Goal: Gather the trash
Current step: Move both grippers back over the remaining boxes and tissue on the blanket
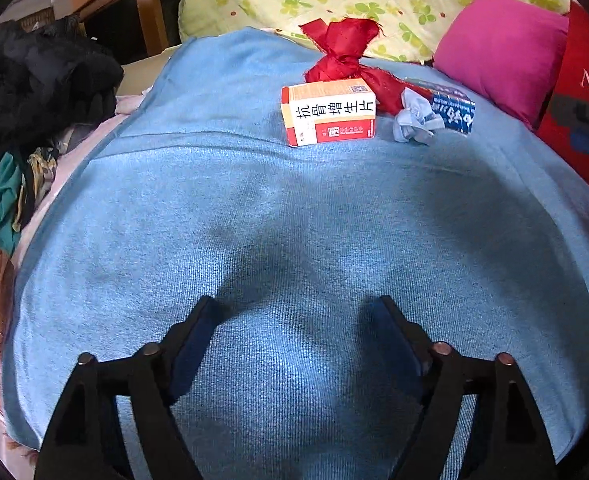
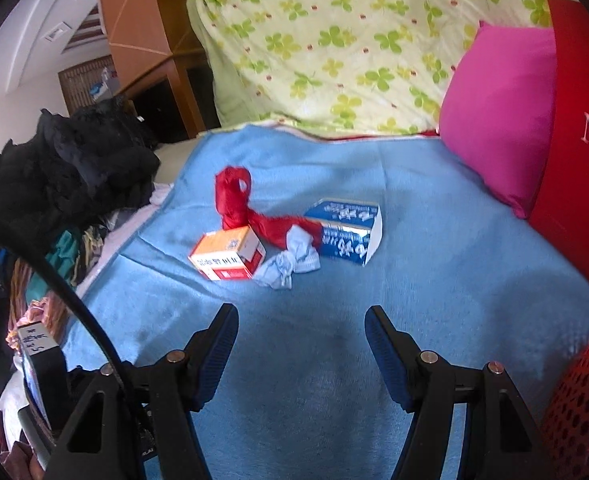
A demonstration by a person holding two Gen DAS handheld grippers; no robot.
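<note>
While both grippers are hanging released over the near part of the blanket [image 2: 434,240], nothing is being held: left gripper [image 1: 296,312] and right gripper [image 2: 300,320] both have jaws spread wide with only blue cloth between them.

Trash is sitting bunched toward the blanket's far edge: orange box [image 2: 228,258], red rag [image 2: 254,216], crumpled wad [image 2: 292,262], blue box [image 2: 348,230]. Rag is lying against both boxes and the wad is touching the rag, so it's all one clump.

Risks, as I'm reading it:
- Fingers closing on a box are likely snagging the rag or wad and dragging the neighbours along.
- Going in low is risking pinching blanket instead of trash.
- Wad is soft and probably slipping out of a loose pinch.
- Red basket [image 2: 582,408] is showing at right, presumably the bin; a long carry is inviting drops.
</note>
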